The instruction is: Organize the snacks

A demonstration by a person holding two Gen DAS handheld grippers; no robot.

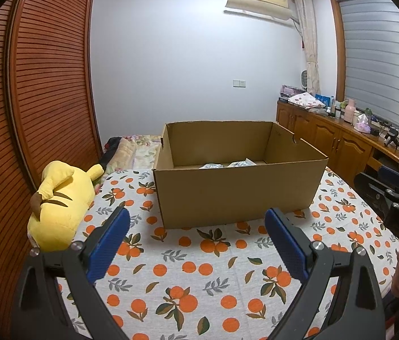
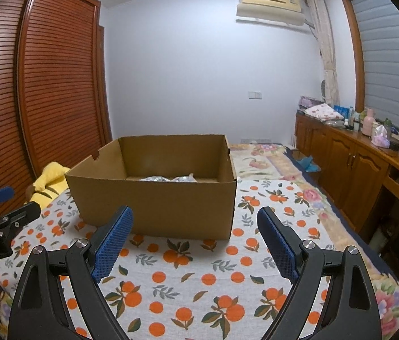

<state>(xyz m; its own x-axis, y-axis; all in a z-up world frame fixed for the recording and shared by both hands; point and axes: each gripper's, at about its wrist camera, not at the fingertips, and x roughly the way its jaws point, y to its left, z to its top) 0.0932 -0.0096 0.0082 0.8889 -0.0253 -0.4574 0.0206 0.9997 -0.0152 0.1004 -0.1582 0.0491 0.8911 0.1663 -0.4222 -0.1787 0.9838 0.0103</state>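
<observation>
- The left tool [image 1: 196, 243] and right tool [image 2: 195, 240] both gape wide, holding nothing, above a bed sheet [image 1: 199, 277] printed with oranges.
- Ahead of both sits an open cardboard box [image 1: 236, 195] with silvery snack packets [image 1: 227, 165] on its floor.
- A yellow plush toy [image 1: 57, 204] lies left of the left tool, against the slatted wardrobe [image 1: 43, 85].
- Wooden cabinets [image 2: 349, 164] line the right wall.

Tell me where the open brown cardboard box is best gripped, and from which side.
Probably the open brown cardboard box by its near wall's top rim, from above: the rim is thin, straight and exposed, one finger inside, one outside. The open left tool faces that wall.
</observation>
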